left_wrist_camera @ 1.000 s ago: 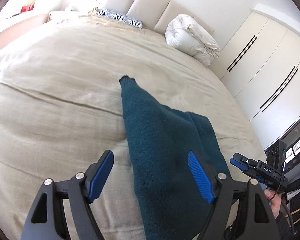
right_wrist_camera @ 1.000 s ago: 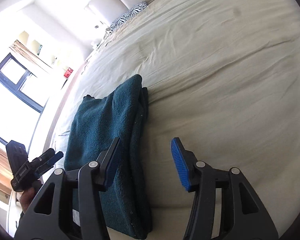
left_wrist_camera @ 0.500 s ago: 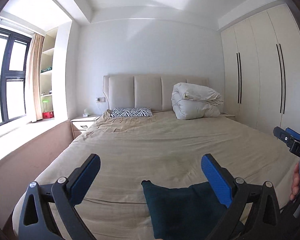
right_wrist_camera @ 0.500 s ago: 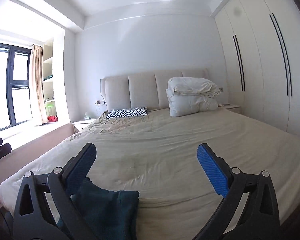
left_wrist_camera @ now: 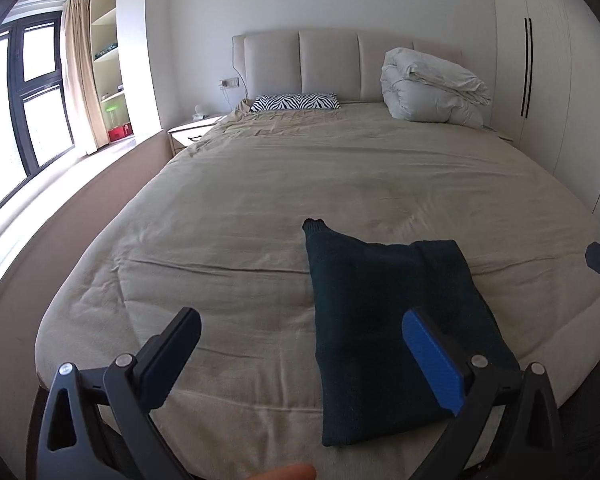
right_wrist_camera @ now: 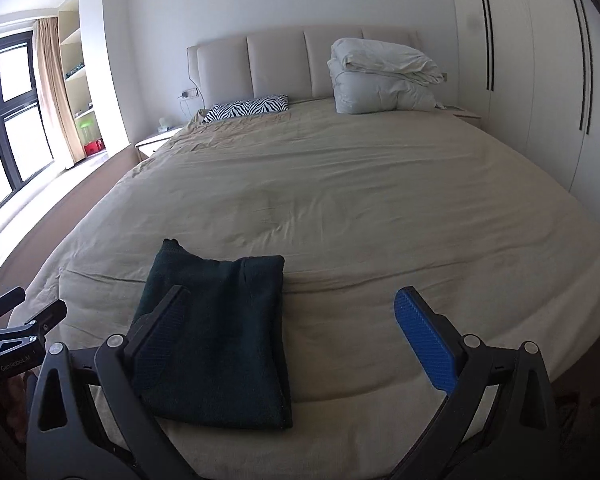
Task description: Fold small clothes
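Folded dark green sweater (left_wrist_camera: 396,320) lies lower centre on the bed (left_wrist_camera: 228,216), one cuff protruding. Left gripper (left_wrist_camera: 300,352) and right gripper (right_wrist_camera: 292,332) hover released, holding nothing. Folding appears nearly complete; next, probably tucking the cuff.

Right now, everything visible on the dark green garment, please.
The dark green garment looks like a knit sweater, teal-green and thick. It lies flat near the foot of the beige bed, folded into a long stack with one cuffed sleeve end poking toward the headboard. Only the bed touches it; both grippers are open above it.
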